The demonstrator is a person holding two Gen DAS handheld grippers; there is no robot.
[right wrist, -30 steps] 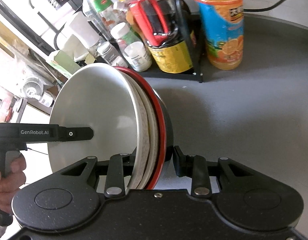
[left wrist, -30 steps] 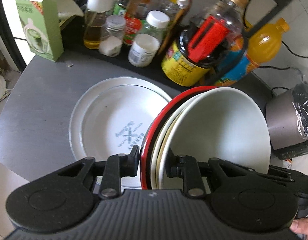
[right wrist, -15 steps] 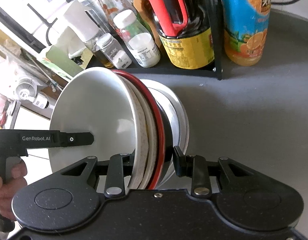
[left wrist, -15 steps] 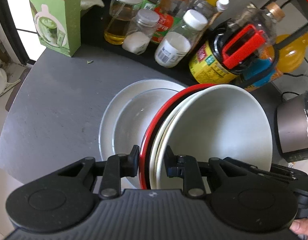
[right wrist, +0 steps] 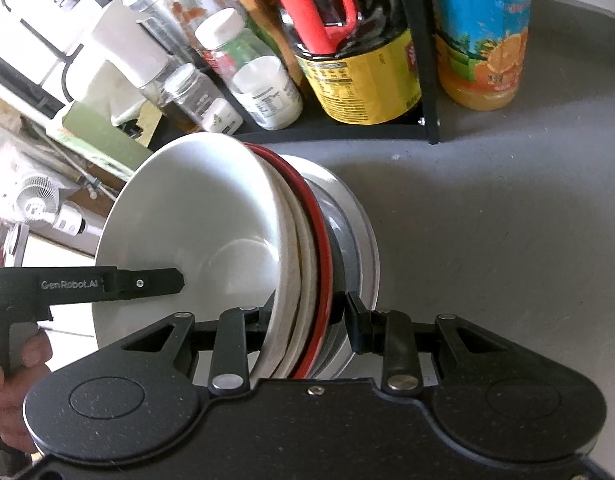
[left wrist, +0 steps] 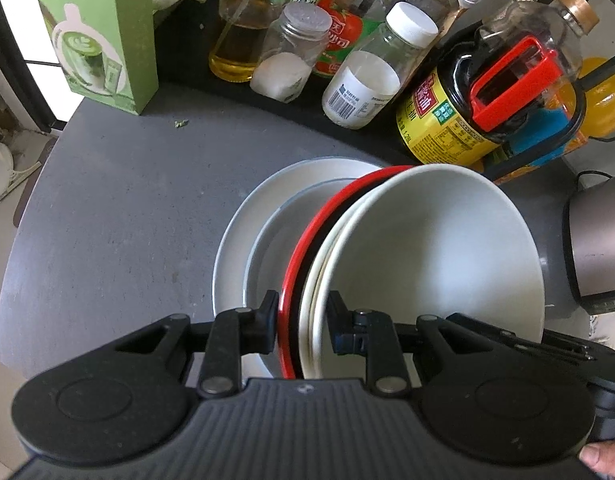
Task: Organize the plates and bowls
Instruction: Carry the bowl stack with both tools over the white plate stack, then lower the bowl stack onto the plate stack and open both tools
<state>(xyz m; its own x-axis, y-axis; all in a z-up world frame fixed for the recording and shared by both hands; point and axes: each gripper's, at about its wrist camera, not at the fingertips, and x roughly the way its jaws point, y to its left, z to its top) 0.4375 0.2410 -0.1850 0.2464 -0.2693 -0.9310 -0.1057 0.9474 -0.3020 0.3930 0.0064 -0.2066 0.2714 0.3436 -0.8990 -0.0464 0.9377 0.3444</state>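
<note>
I am holding a nested stack of bowls between both grippers, one on each side of its rim. My left gripper (left wrist: 298, 322) is closing narrowly on the near rim of the stack: one finger is pressing the outside of the red-rimmed black bowl (left wrist: 307, 236), the other is sitting inside the large white ceramic bowl (left wrist: 435, 248). A cream-coloured bowl (left wrist: 319, 264) is lying sandwiched between those two, showing only its edge.

My right gripper (right wrist: 305, 320) is gripping the opposite rim of the same stack. One finger is inside the white bowl; the other is standing a little apart from the black outer wall (I cannot tell whether it is touching). The left gripper's finger (right wrist: 147, 282) is reaching into the white bowl in this view.

The stack is tilting steeply, its open side facing away from the plates. Below it, a wide white ceramic plate (left wrist: 243, 236) is lying on the round grey table (left wrist: 119, 208), with a smaller pale grey-rimmed plate (left wrist: 273, 248) resting in it. The black bowl's base is hovering close over that inner plate; contact is hidden.

Behind, a black wire rack (right wrist: 423, 80) is holding a dark soy sauce jug with a red handle (left wrist: 479, 96), a white-capped jar (left wrist: 371, 80) and an oil bottle (left wrist: 243, 36). An orange juice bottle (right wrist: 487, 36) is standing beside the rack, and a green carton (left wrist: 103, 36) is standing on the table.
</note>
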